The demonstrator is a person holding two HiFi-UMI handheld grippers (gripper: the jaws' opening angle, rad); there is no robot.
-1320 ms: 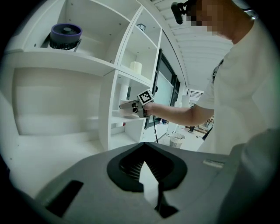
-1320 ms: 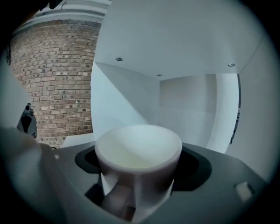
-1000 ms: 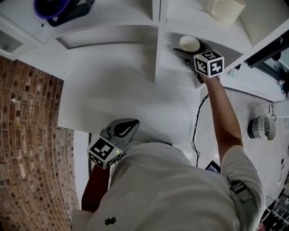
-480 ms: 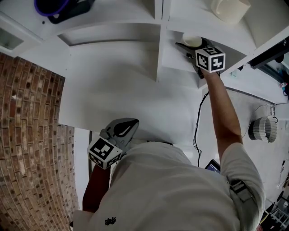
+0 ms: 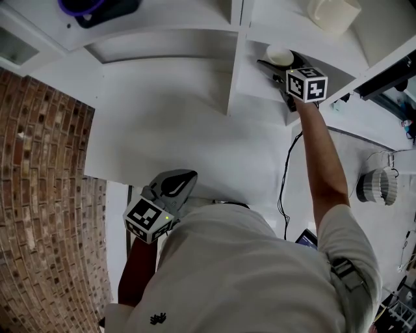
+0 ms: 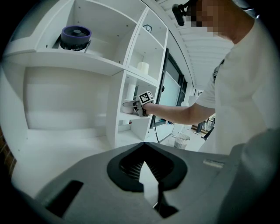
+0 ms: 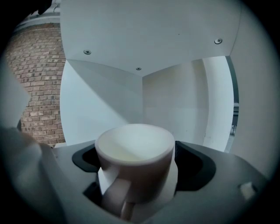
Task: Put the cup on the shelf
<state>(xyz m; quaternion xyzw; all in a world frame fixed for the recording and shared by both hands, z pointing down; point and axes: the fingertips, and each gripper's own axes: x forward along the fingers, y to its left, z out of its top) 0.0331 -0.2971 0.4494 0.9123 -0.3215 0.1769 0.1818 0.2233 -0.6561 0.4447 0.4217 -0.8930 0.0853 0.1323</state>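
Note:
A white cup (image 5: pixel 279 54) with a handle stands in the right-hand compartment of the white shelf (image 5: pixel 253 83). My right gripper (image 5: pixel 278 62) reaches into that compartment with the cup between its jaws. In the right gripper view the cup (image 7: pixel 135 151) is upright with its handle toward the camera. The jaws of the right gripper (image 7: pixel 138 161) are opening, with slivers of shelf showing on both sides of the cup. My left gripper (image 5: pixel 187 177) hangs low by the person's body, shut and empty. The left gripper view shows its closed tips (image 6: pixel 144 146) and the distant cup (image 6: pixel 127 106).
A dark object with a purple rim (image 5: pixel 91 6) sits on the upper left shelf, and a cream container (image 5: pixel 333 14) sits in the compartment above the cup. A brick wall (image 5: pixel 39 195) is at the left. A cable (image 5: pixel 284 175) and a white basket (image 5: pixel 377 185) are at the right.
The right gripper and the cup have shifted a little deeper into the shelf compartment. The left gripper has stayed where it was.

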